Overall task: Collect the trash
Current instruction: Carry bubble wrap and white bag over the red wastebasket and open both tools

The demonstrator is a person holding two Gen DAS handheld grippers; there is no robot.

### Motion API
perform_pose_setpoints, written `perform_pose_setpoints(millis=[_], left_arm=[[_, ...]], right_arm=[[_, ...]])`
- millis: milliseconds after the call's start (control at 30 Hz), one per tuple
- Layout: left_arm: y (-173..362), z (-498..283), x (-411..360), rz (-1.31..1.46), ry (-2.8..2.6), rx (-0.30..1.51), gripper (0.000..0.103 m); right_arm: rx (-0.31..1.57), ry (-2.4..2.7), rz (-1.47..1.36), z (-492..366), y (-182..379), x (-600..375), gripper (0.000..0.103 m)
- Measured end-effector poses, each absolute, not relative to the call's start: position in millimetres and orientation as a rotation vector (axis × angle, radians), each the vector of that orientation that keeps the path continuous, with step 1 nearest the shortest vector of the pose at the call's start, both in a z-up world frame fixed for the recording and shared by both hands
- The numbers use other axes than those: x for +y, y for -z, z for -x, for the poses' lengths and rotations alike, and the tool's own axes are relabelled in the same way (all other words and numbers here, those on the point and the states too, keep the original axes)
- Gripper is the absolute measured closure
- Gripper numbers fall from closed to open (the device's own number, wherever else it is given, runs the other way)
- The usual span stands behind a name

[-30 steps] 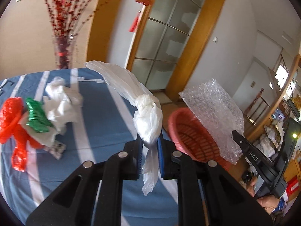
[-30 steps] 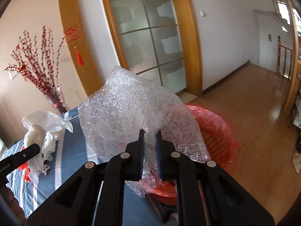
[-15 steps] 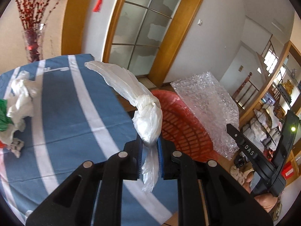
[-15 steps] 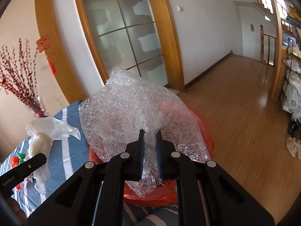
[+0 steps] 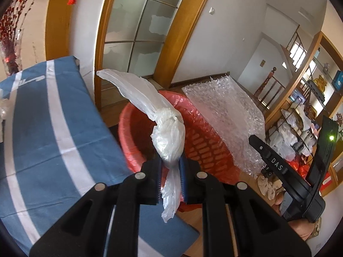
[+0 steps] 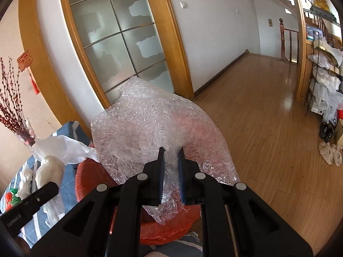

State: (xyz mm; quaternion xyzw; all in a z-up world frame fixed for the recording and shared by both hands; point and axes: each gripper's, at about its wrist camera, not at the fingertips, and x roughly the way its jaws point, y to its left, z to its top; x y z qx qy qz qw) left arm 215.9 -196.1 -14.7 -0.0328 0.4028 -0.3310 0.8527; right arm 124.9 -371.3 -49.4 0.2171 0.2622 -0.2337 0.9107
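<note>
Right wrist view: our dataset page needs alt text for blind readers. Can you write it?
The right gripper has a crumpled sheet of bubble wrap between its fingers, above a red basket. At left, the other gripper holds a white plastic bag beside a blue striped tablecloth; wooden floor stretches right.

A red slotted basket (image 5: 205,147), a blue tablecloth (image 5: 42,128) with white stripes, a milky-white plastic bag (image 5: 169,132), clear bubble wrap (image 6: 150,126).
</note>
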Motion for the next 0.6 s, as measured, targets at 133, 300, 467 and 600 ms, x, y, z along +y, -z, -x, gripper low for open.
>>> perform_pose_setpoints(millis=[133, 300, 467, 600], left_arm=[[19.7, -220.4, -205.9, 0.063, 0.71, 0.861, 0.087], [25.9, -225.2, -218.0, 0.059, 0.714, 0.88, 0.086], [36.0, -229.6, -223.7, 0.06, 0.693, 0.909, 0.076], [42.0, -231.9, -216.7, 0.065, 0.67, 0.923, 0.067]], right_arm=[[0.545, 0.497, -0.456, -126.7, 52.2, -377.1, 0.091], [0.544, 0.5, -0.47, -132.4, 52.3, -379.6, 0.089], [0.544, 0.482, -0.477, -132.2, 55.6, -380.9, 0.06], [0.546, 0.483, -0.477, -129.4, 57.2, -381.5, 0.055]])
